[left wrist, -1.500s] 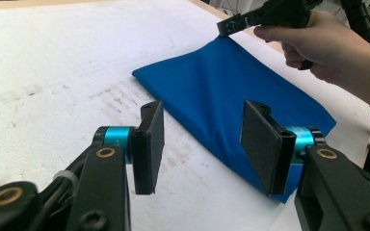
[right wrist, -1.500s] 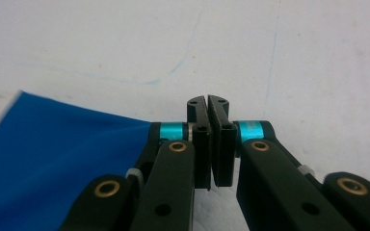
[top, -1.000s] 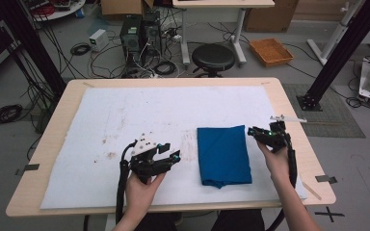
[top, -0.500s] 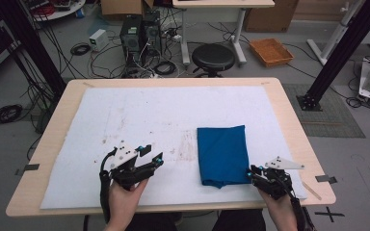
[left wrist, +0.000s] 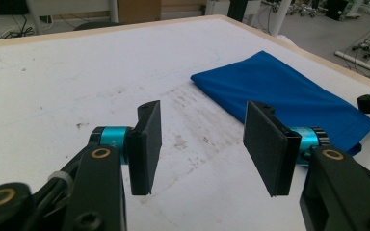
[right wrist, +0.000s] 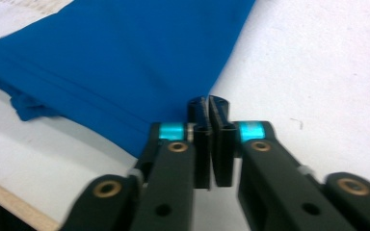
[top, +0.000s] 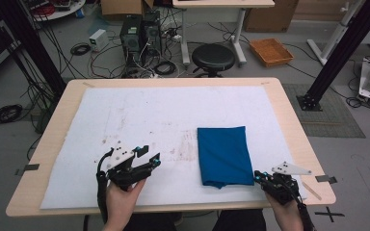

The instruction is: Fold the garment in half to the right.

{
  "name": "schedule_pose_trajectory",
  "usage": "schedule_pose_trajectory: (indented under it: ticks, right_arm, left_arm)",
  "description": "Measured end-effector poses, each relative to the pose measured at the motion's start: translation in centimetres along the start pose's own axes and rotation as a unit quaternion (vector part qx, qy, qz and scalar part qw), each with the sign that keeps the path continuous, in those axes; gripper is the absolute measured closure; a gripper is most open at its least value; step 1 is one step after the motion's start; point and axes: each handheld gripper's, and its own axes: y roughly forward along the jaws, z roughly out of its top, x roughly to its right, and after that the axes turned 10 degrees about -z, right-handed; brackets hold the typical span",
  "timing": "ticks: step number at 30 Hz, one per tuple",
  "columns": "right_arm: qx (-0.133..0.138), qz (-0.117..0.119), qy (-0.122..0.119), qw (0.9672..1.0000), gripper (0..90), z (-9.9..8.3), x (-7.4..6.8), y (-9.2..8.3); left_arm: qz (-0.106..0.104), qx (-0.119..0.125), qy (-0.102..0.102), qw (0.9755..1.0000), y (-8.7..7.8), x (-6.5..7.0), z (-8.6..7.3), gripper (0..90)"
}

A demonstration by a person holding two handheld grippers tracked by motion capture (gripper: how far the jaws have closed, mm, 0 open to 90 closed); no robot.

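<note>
A folded blue cloth (top: 224, 155) lies on the white mat, right of the middle. My right gripper (top: 260, 177) sits low at the cloth's near right corner. Its jaws have just been closing, and in the right gripper view the right gripper (right wrist: 208, 103) has its pads together right at the edge of the cloth (right wrist: 111, 62), pinching that edge. My left gripper (top: 150, 155) hovers over bare mat to the left of the cloth, open after widening a little. In the left gripper view nothing lies between the pads of the left gripper (left wrist: 204, 144), and the cloth (left wrist: 289, 94) is ahead on the right.
The white mat (top: 139, 115) covers most of the wooden table (top: 294, 125) and carries brownish stains near its middle. Behind the table are a black stool (top: 213, 57), computer cases, cables and an orange tray (top: 271, 51) on the floor.
My right hand came down along the cloth's right side from its far end to its near right corner, and its jaws closed there. My left hand shifted a little left and nearer.
</note>
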Motion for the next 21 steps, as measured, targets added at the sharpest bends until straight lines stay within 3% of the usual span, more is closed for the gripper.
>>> schedule_pose_trajectory:
  ticks: [2,6,9,16,21]
  right_arm:
    - [0.007,-0.001,0.006,1.0000,77.1,0.1,0.2,-0.1]
    - [0.021,0.002,0.003,0.9998,71.8,0.6,0.0,-0.4]
    - [0.033,0.002,0.006,0.9994,58.5,1.4,0.3,-0.1]
    - [0.105,0.018,0.004,0.9943,48.3,4.9,1.5,-0.7]
    - [0.117,0.013,0.006,0.9931,40.1,8.0,2.3,-0.5]
  left_arm:
    - [0.000,0.001,0.000,1.0000,-0.1,-0.1,0.0,46.2]
    - [0.008,0.006,0.001,0.9999,-0.5,-0.4,0.1,45.1]
    - [0.013,0.007,0.004,0.9999,-0.7,-1.1,0.4,42.8]
    - [0.012,0.002,0.008,0.9999,-1.0,-3.5,1.6,37.1]
    - [0.013,-0.010,0.007,0.9999,-1.1,-5.7,2.3,37.0]
